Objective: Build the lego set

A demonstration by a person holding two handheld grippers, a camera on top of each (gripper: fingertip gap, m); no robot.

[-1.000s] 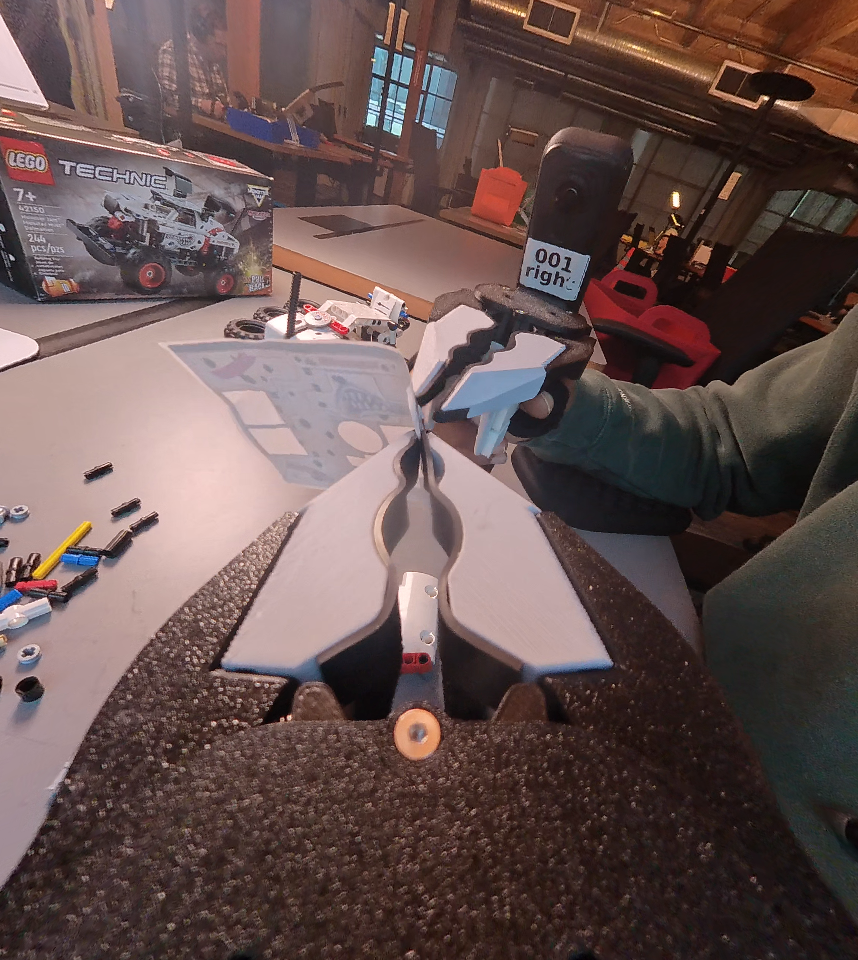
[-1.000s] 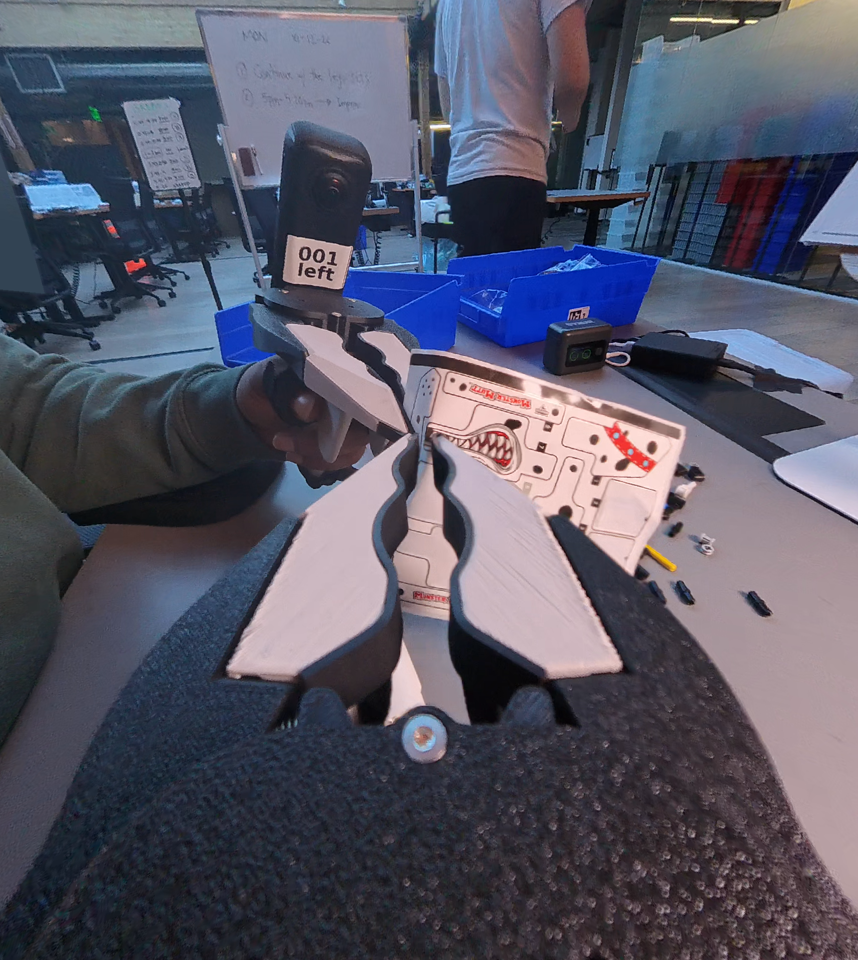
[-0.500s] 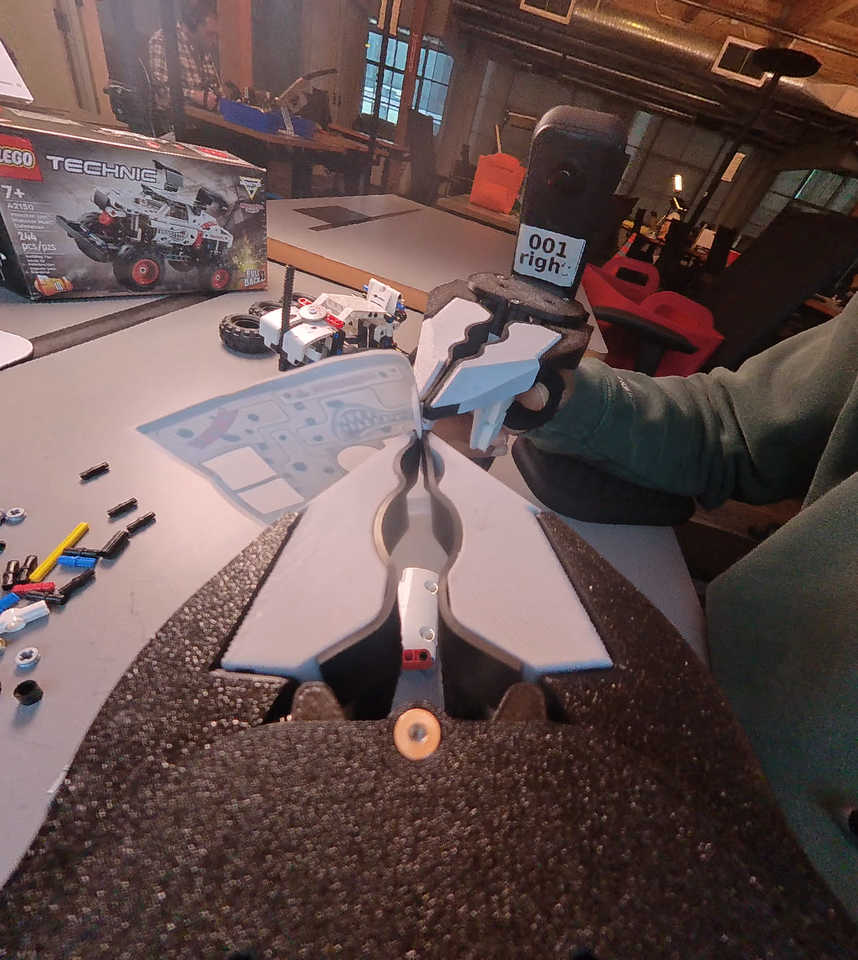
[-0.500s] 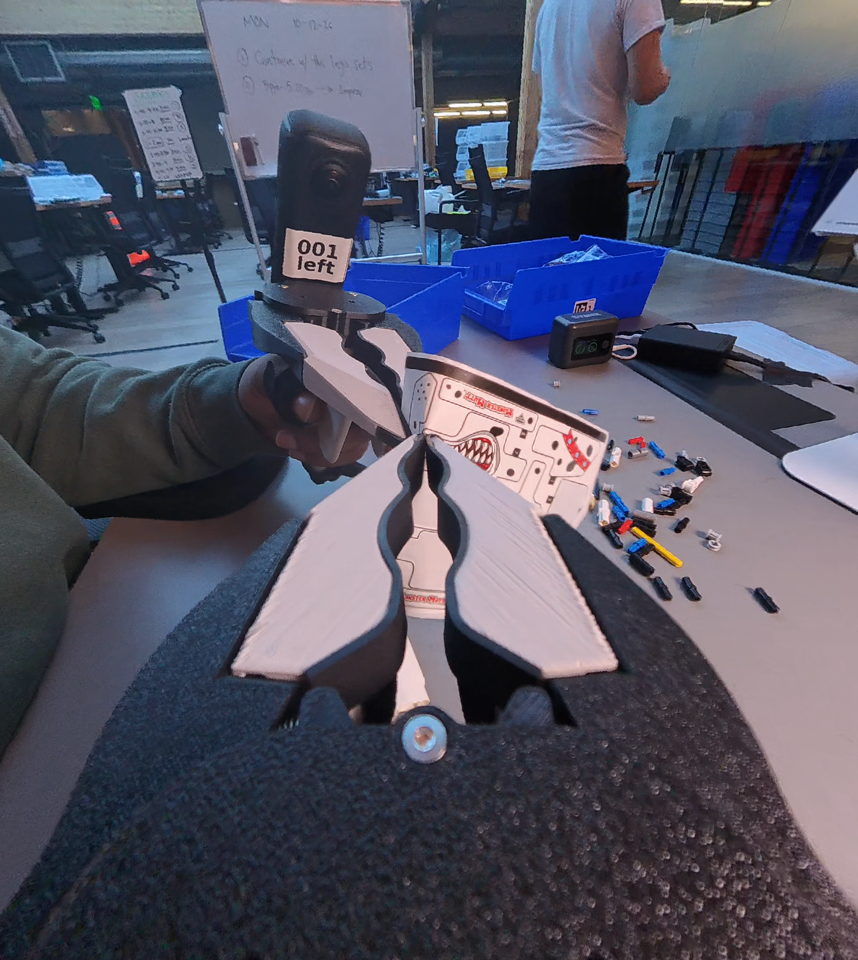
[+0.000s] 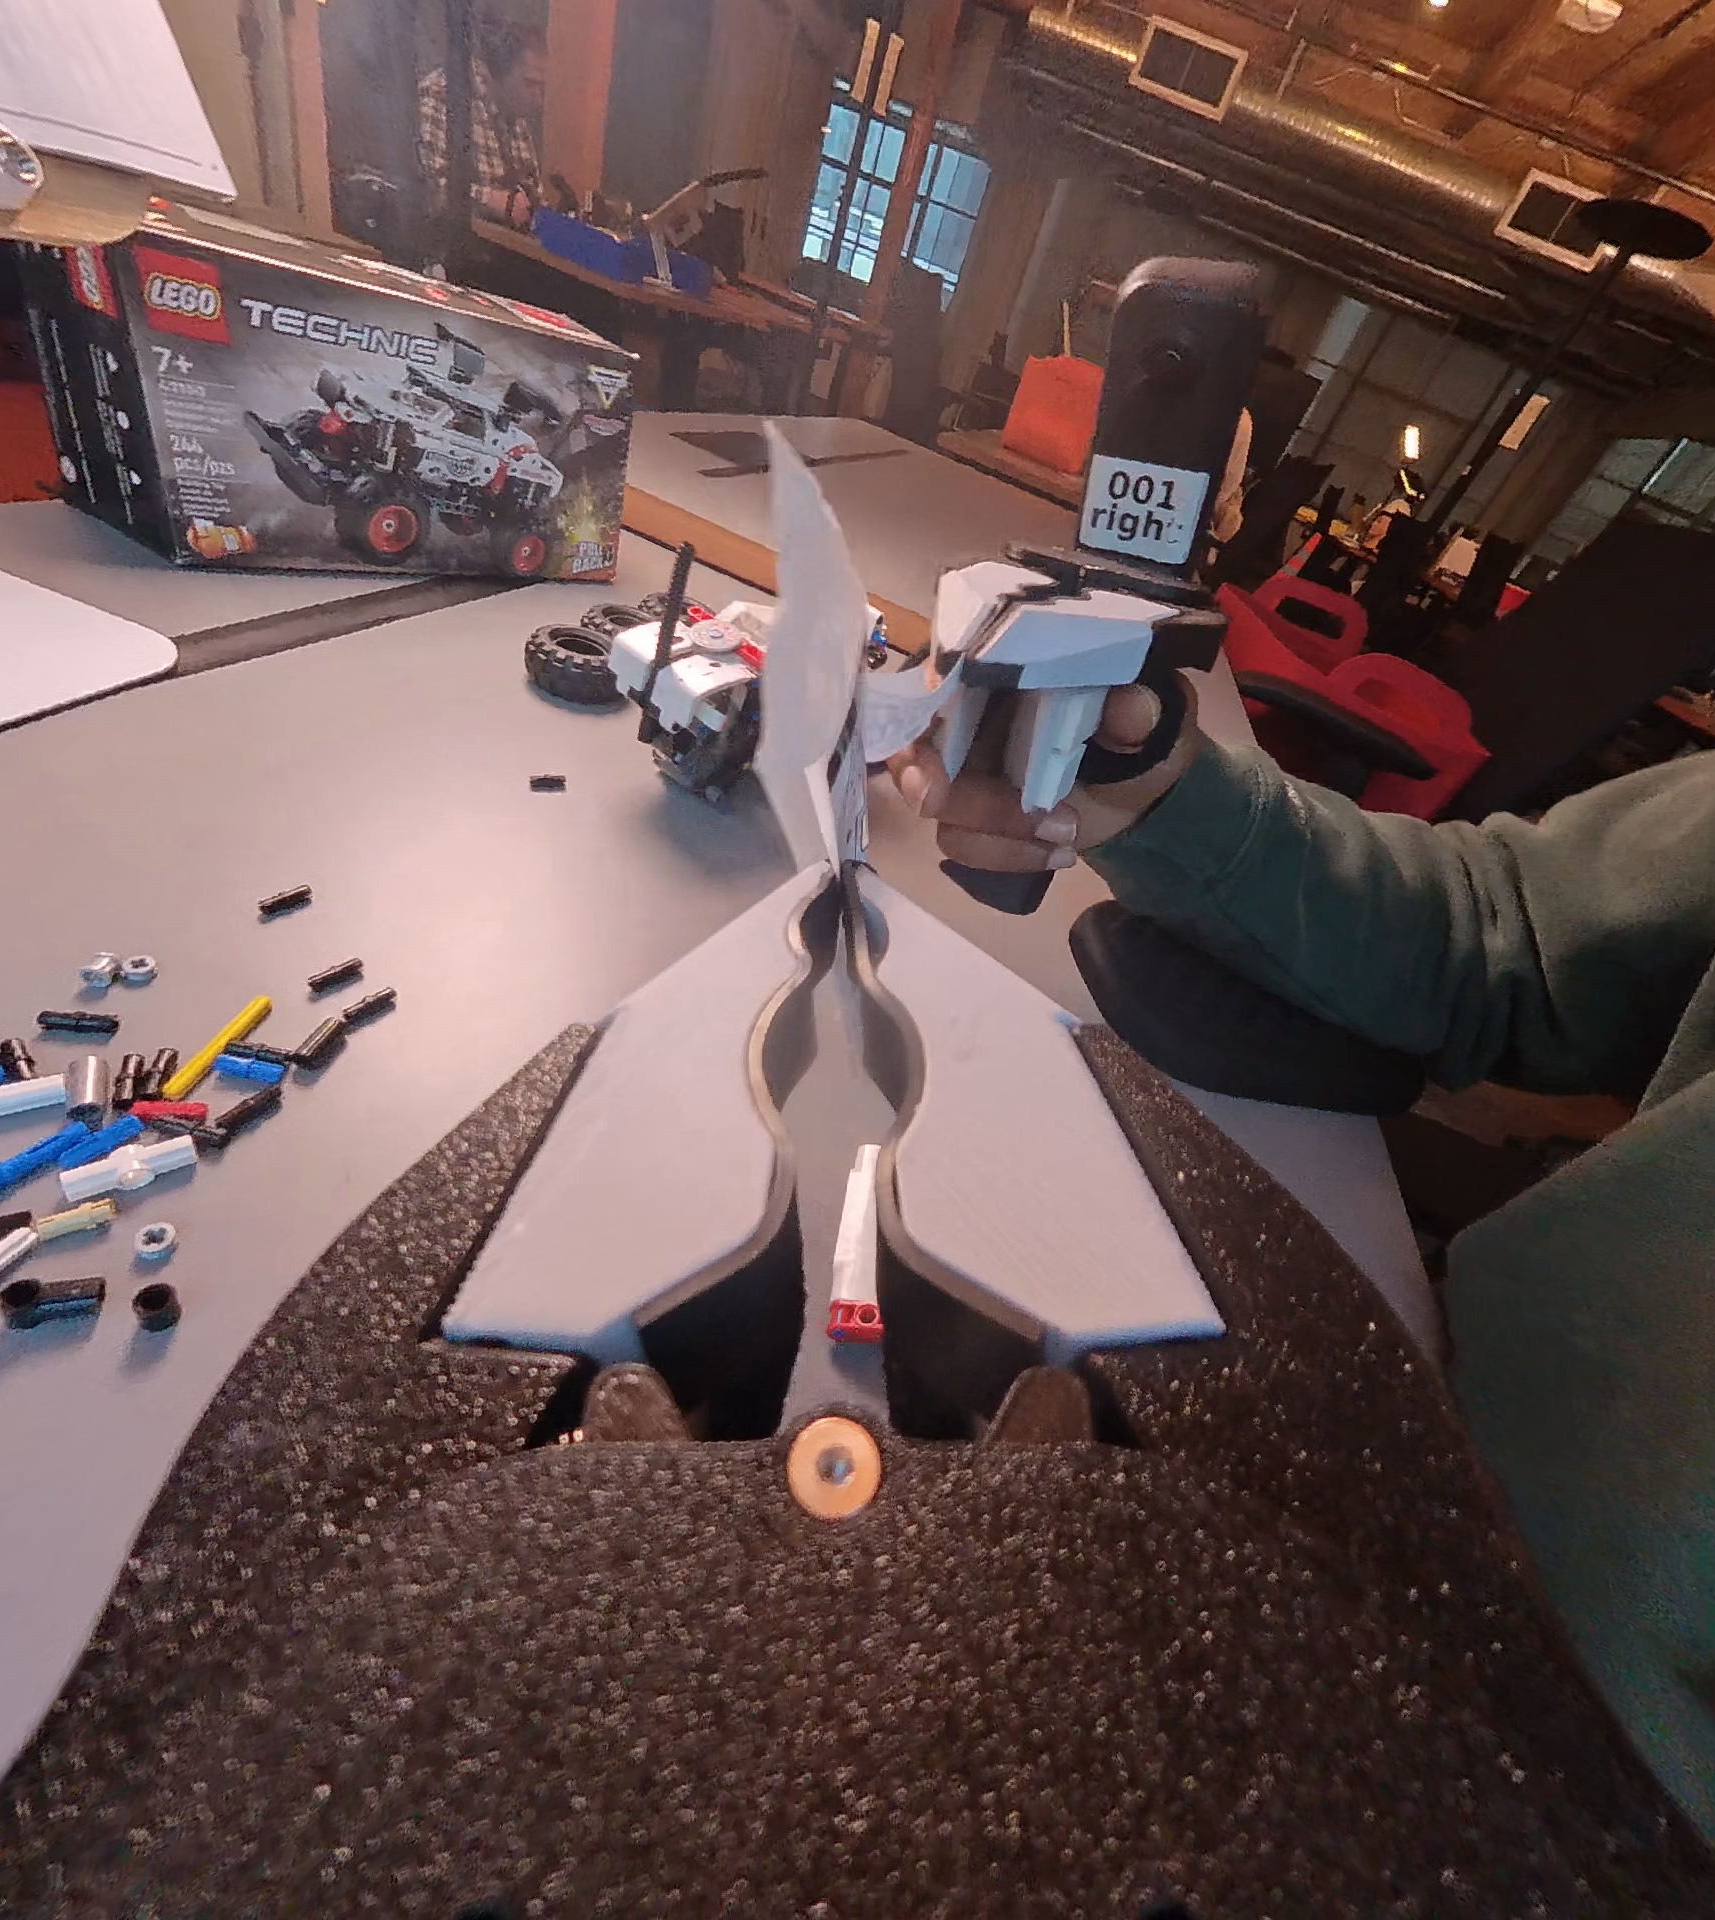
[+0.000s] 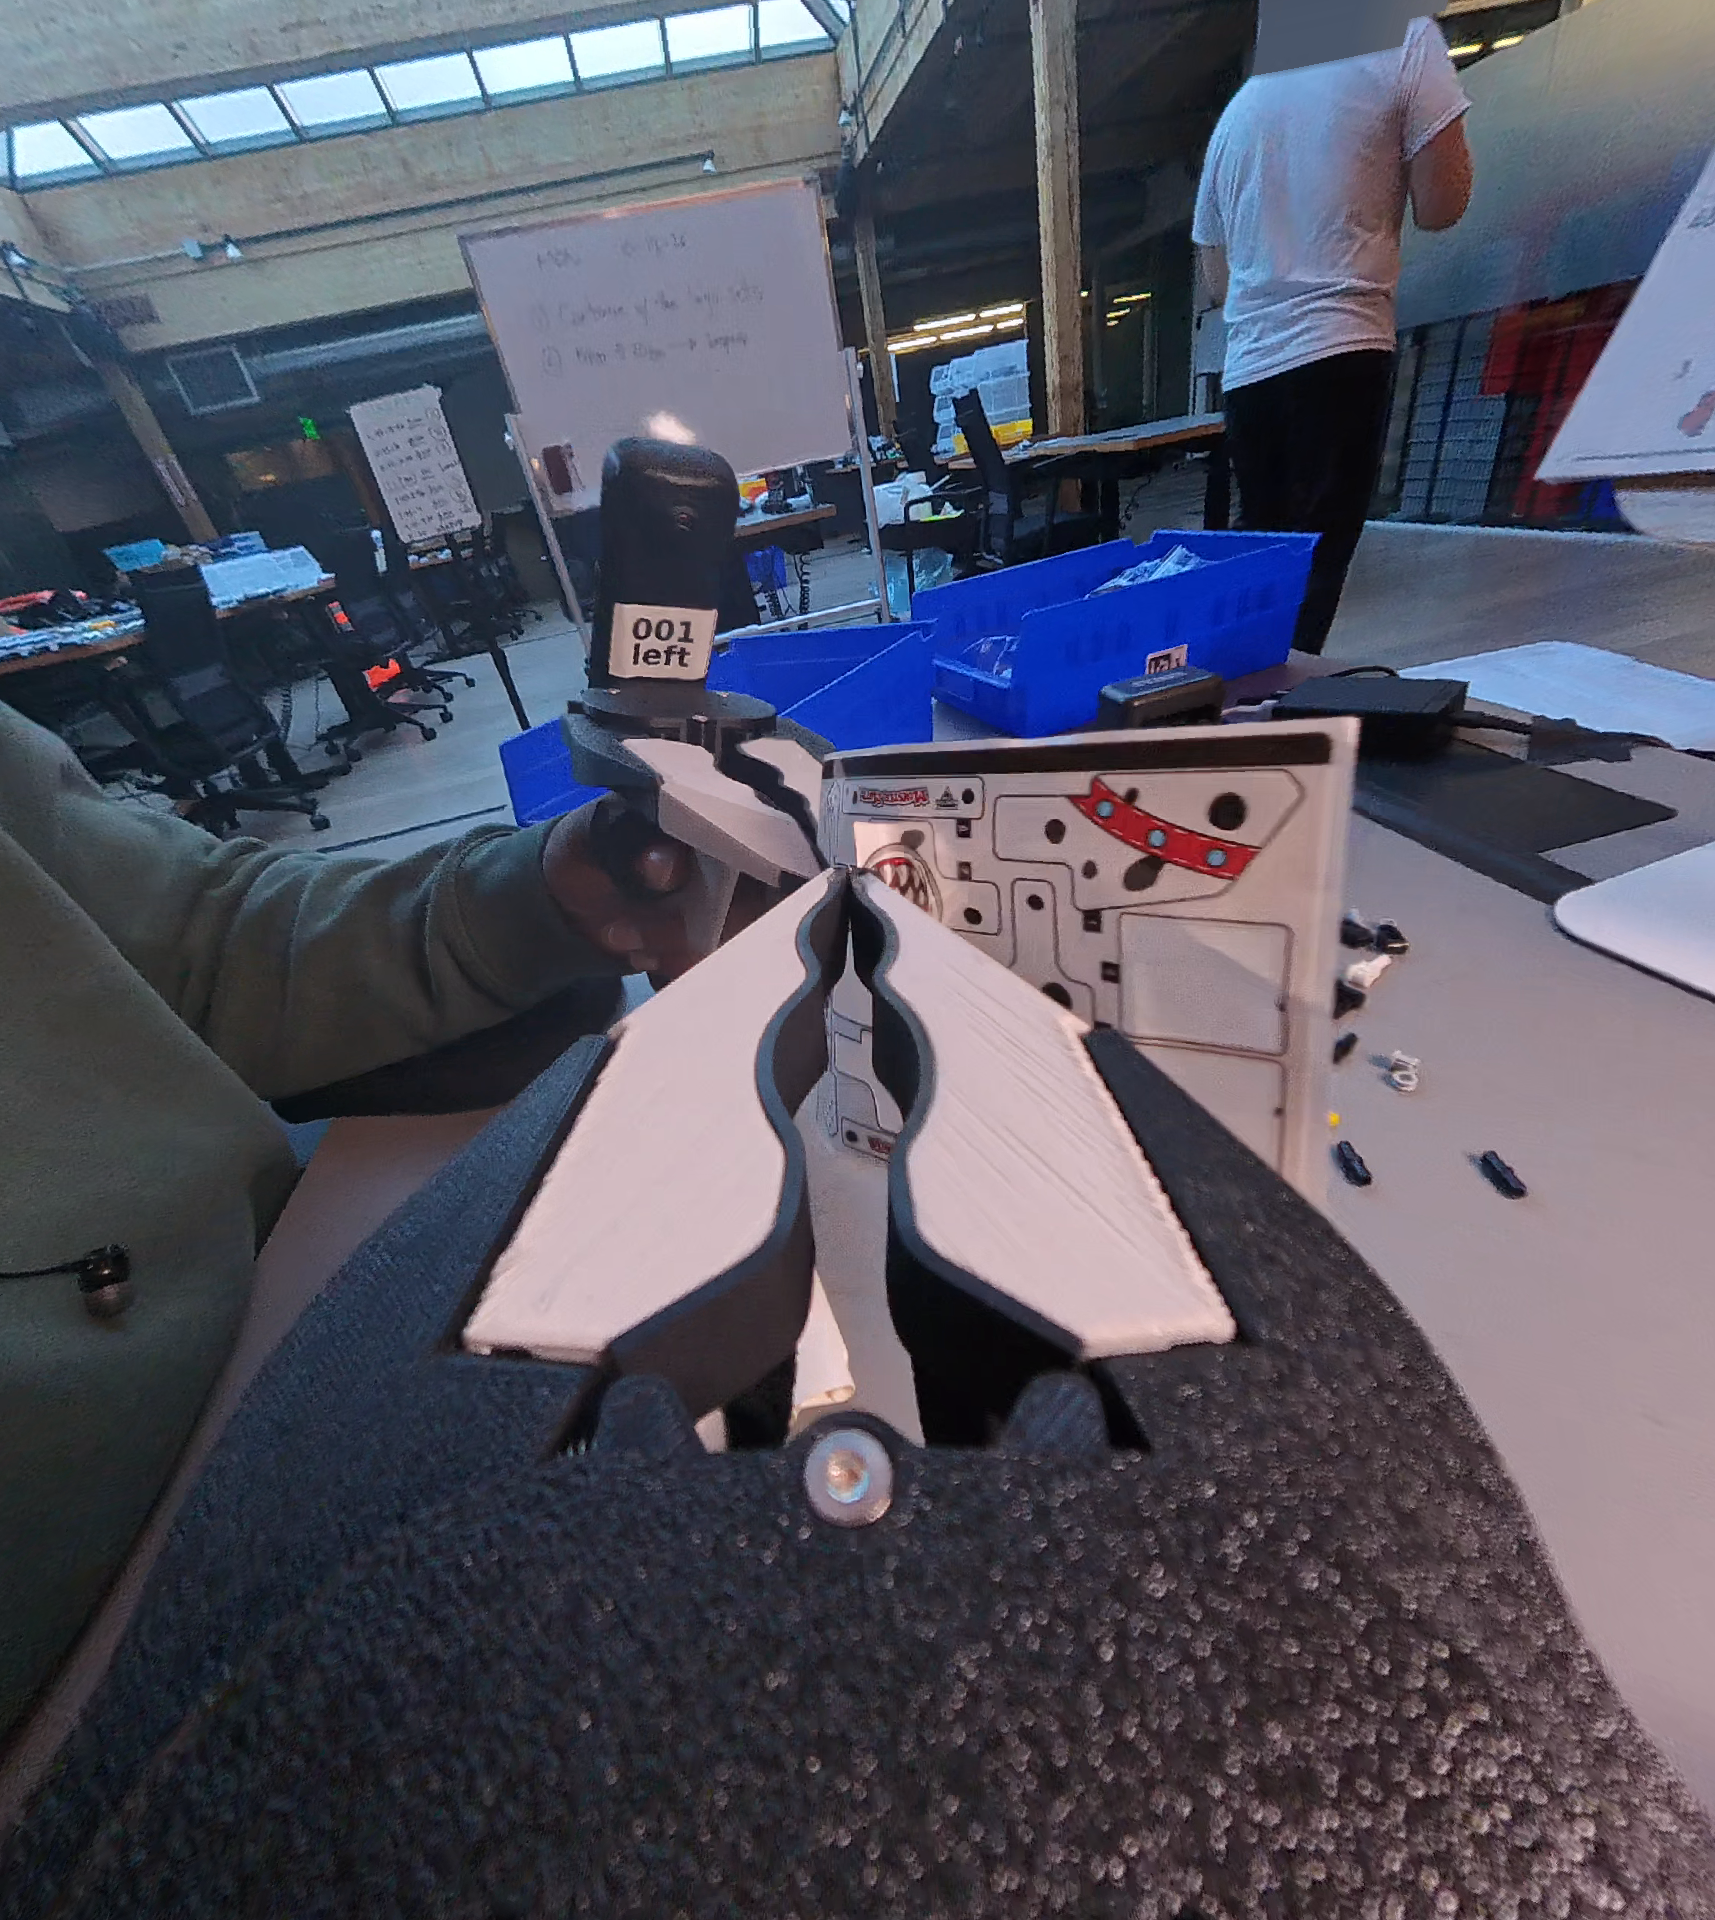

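Both grippers pinch one sticker sheet (image 6: 1092, 914), which has swung from lying flat to standing upright mid-frame, likely to peel a decal for the truck (image 5: 697, 675) at upper centre. Left gripper (image 5: 840, 878) is closed on its edge; right gripper (image 6: 848, 883) looks clamped too, though the contact is hard to see.

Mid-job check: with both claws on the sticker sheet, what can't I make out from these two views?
- Sticker sheet: its lower left part sits behind the right claw in the right wrist view; in the left wrist view it is nearly edge-on, print unreadable.
- Truck: partly behind the sheet, left wrist view.
- Loose parts: cut off at the left edge, left wrist view.
- Left claw: whether its tips pinch a peeled sticker or the sheet itself.
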